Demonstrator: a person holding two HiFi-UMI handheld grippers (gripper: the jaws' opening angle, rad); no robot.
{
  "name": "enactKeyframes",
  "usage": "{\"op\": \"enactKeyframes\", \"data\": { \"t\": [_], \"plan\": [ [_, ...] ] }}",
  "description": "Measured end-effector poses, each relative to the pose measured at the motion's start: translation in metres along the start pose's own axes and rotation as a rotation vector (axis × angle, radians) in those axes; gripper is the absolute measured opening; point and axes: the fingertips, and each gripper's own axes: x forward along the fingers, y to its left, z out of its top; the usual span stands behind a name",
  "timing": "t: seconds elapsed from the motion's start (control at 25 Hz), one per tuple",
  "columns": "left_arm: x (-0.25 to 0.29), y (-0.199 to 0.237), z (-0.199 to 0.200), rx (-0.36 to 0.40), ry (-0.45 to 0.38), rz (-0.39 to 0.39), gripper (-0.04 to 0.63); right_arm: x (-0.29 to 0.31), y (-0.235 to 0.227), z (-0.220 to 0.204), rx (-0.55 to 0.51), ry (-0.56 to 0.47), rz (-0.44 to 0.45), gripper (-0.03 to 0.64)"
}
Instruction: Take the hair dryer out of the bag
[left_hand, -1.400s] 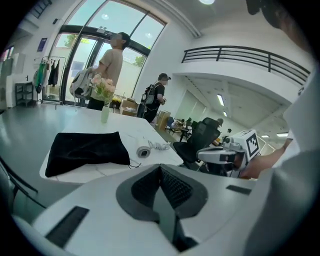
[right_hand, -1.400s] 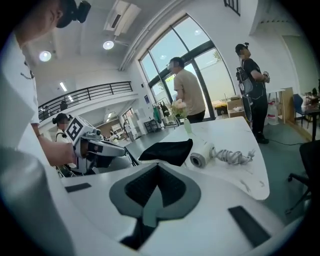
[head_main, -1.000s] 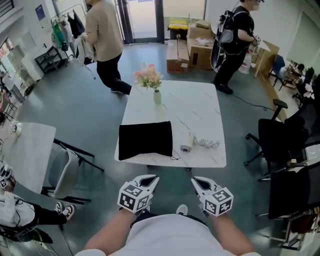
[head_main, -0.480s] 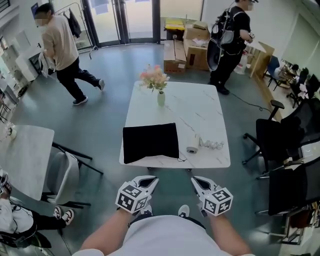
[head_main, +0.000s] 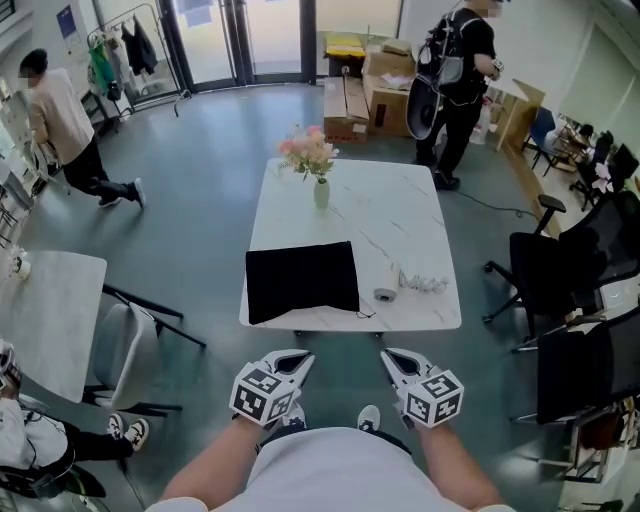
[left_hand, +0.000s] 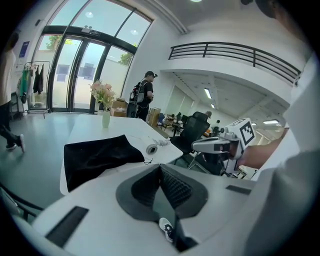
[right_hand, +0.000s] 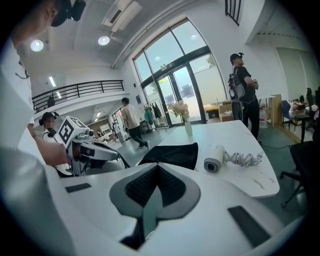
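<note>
Flat black cloth bag (head_main: 302, 282) on a marbled tabletop (head_main: 380, 215), white cylindrical hair dryer (head_main: 386, 294) laid beside it, round mouth toward the near edge, barrel slanting back-right, left tool (head_main: 298, 359) and right tool (head_main: 394, 359) pressed together.

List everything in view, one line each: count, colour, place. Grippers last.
Marble-topped rectangular table: one, white, centre of the room.
Flat cloth bag: one, black, near-left part of that table.
Hair dryer with coiled cord: one, white, on the table right of the bag, outside it.
Vase of flowers: one, pale vase with pink blooms, far-left part of the table.
Office chairs: at least two, black, right of the table.
Cardboard boxes: several, brown, beyond the table.
Second table: one, white, at left.
Person in black: one, standing far right.
Person in beige top: one, far left.
Left gripper: one, white, shut, empty.
Right gripper: one, white, shut, empty.
</note>
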Motion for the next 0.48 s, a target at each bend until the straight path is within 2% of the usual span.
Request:
{"op": "enactKeyframes", "data": {
  "t": [0.48],
  "plan": [
    [-0.0033, -0.0035, -0.002, 0.0, 0.002, 0.006, 0.015, -0.0044, 0.0045, -0.0008, -0.017, 0.009, 0.008, 0.015]
  ]
}}
